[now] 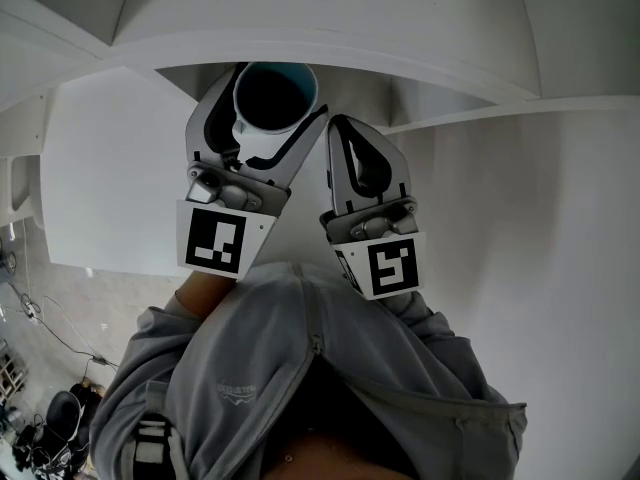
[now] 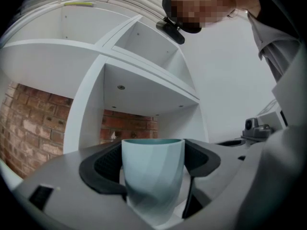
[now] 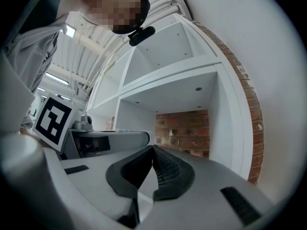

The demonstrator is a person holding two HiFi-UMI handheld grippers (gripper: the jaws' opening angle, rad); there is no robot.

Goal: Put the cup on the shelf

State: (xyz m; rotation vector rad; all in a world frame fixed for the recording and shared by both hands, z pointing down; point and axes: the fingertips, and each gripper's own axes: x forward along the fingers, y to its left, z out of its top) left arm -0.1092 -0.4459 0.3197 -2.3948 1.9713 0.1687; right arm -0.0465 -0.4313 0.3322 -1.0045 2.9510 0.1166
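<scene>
Cup: pale blue outside, dark inside, upright, mouth open to the head view. It sits between the two black pads of the left gripper, one pad pressed to each side of its wall. The jaws stand apart only by the cup's width and have firm hold of it. The cup is carried in the air in front of the white shelf, touching no board. In the left gripper view an open compartment lies straight behind the cup's rim, with a brick wall showing at the back.

Right gripper: jaws brought together, ribbed pads meeting at the tips, nothing between them. It is held just beside the left gripper, on its right, and faces the same shelf.

Each gripper carries its marker cube at the near end, close to the person's grey top. In the head view the shelf edge crosses just above the cup
</scene>
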